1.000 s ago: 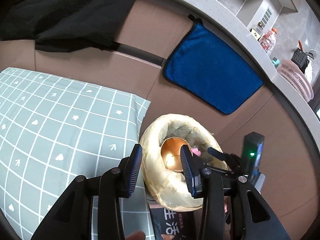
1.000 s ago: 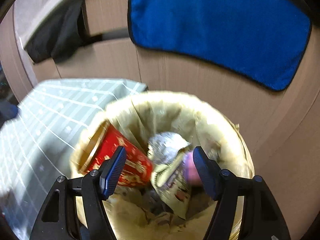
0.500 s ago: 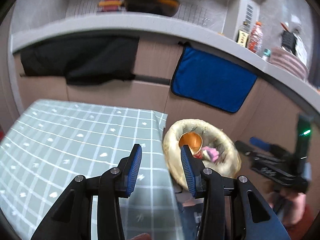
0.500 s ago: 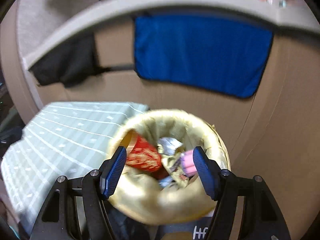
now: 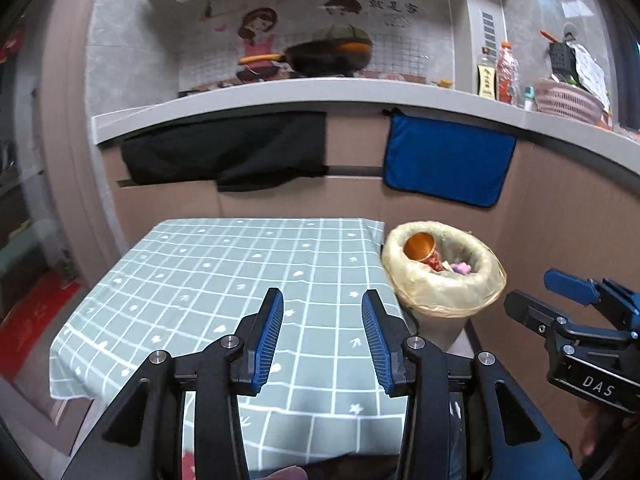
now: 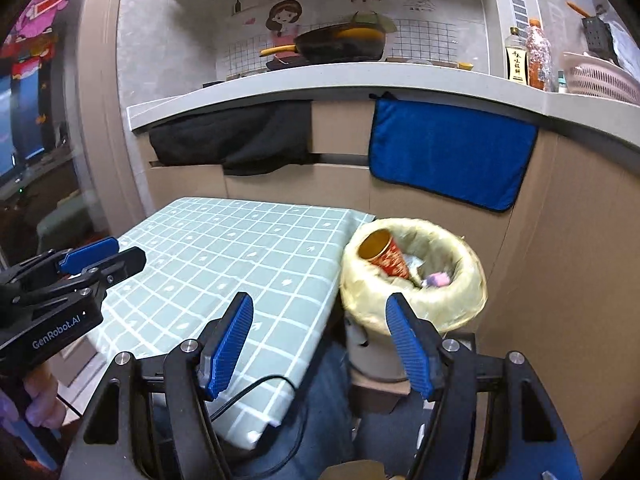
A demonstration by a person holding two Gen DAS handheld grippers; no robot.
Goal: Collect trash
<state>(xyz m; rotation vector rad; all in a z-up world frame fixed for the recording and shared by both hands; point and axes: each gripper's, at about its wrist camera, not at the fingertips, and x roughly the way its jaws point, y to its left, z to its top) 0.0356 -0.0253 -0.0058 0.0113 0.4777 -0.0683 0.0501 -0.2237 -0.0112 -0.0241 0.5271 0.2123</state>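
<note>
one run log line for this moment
left gripper: open, empty | right gripper: open, empty | cup: in bin | table: no trash

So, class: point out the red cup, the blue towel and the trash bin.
red cup (image 6: 385, 257), right wrist view, its patterned side.
blue towel (image 6: 448, 152), right wrist view, middle of the cloth.
trash bin (image 5: 440, 294), left wrist view, front of its bag-lined rim.

Trash bin (image 5: 442, 292) right of table (image 5: 224, 280), cup (image 5: 420, 247) inside
</note>
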